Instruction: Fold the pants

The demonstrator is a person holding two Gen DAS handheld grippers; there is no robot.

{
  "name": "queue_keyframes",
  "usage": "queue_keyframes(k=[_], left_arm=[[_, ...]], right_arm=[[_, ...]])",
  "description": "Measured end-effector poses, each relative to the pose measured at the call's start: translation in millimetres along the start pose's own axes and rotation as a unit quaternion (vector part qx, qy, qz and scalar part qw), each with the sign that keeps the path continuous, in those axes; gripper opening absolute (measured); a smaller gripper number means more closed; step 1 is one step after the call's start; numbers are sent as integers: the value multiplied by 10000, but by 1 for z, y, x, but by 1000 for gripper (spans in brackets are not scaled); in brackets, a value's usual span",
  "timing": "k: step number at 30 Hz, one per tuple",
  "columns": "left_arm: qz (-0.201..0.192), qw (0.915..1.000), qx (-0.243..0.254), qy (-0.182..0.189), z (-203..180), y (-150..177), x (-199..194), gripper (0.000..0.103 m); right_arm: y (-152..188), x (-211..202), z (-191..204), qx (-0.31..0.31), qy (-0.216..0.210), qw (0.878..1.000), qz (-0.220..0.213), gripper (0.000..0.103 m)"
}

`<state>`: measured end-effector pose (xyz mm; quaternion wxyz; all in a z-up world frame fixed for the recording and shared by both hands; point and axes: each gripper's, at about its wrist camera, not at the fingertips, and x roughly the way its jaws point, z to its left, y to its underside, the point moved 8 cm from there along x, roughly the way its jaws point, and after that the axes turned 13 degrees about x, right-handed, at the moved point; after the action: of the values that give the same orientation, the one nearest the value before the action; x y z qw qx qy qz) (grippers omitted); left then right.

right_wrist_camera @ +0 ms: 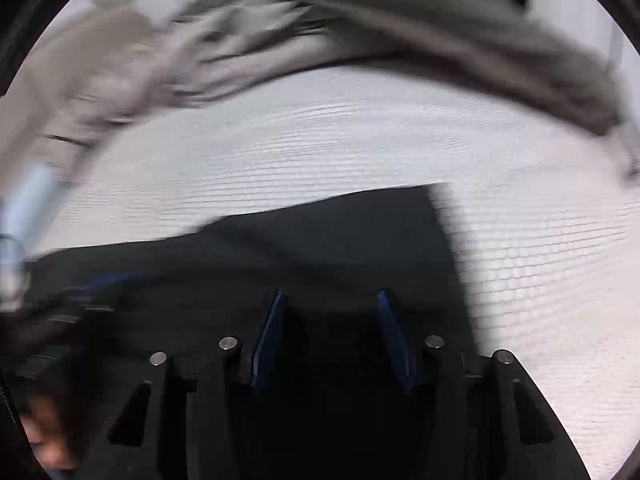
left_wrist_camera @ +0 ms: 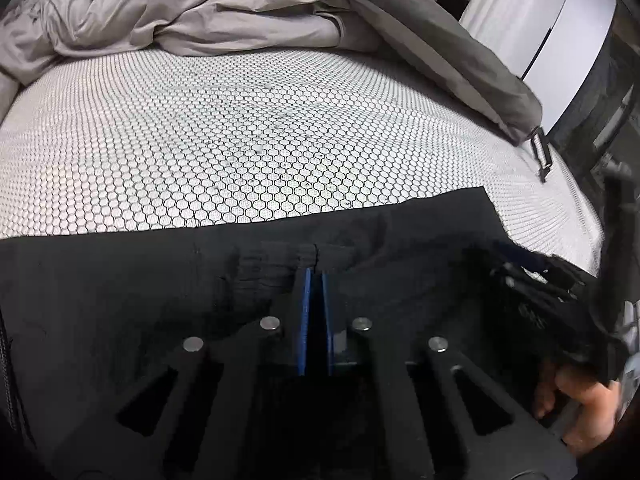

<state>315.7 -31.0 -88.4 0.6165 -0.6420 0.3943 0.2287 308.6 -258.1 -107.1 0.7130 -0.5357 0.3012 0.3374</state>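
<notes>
Lying flat across the near part of the bed [left_wrist_camera: 240, 140], the black pants [left_wrist_camera: 120, 280] stretch side to side in front of both cameras — their long axis runs left-right, crosswise to the fingers of each hand-held gripper.

The left hand-held gripper [left_wrist_camera: 316, 276] has its blue-padded fingers drawn almost together, and a bunched ridge of dark cloth sits right at their tips; it looks pinched onto the pants, somewhere along the middle of the garment. In the right wrist view (smeared by motion) the right hand-held gripper [right_wrist_camera: 330, 300] has its fingers spread wide, with nothing between them, poised over the pants [right_wrist_camera: 320, 240] just inside a squared end of the fabric. That end's corner lies ahead and to the right of the fingers, with honeycomb-patterned sheet beyond it.

So the relation that matters is this: the free end of the pants is on the right gripper's side, while the left one anchors the cloth nearer the middle. A next fold would likely carry that end along the long axis toward the left — the right gripper being the closer one to take it.

A crumpled grey duvet [left_wrist_camera: 180, 12] is heaped at the far side of the bed, well apart from the pants.
</notes>
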Motion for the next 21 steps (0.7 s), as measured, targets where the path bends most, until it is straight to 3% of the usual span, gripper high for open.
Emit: queue_keyframes(k=[1,2,5,8,10,11,13,14,17,18,21], left_arm=[[-15,10000,12,-23,-1,1,-3,6],[-32,9999,54,-113,-1,0,-6,6],[-105,9995,172,-223,-5,6,-28,7],[-280,9989,379,-85,-18,9,-50,10],[-263,9974,672,-28,-29,19,-54,33],[-198,9967,785,-58,-34,26,-54,38],[57,9950,952,-291,-33,41,-42,43],[173,9941,978,-442,-31,50,-36,43],[27,9899,1067,-936,-30,58,-45,46],[-31,9896,1077,-956,-31,61,-52,45],[-281,9934,980,-534,-41,74,-76,45]], right_arm=[[-3,0,-13,59,408,9991,-109,48],[-3,-1,-18,148,409,9990,-91,48],[-5,-17,-13,262,-192,9994,-105,49],[11,-43,9,-122,-861,9962,53,56],[28,-55,18,-334,-1265,9912,181,63],[36,-58,25,-459,-1374,9891,253,66],[53,-57,35,-740,-1141,9902,319,72],[60,-51,29,-972,-762,9920,277,73],[62,-45,-10,-698,-121,9974,164,82],[60,-50,-22,-503,-142,9985,135,83],[67,-77,-43,-416,-423,9982,-18,83]])
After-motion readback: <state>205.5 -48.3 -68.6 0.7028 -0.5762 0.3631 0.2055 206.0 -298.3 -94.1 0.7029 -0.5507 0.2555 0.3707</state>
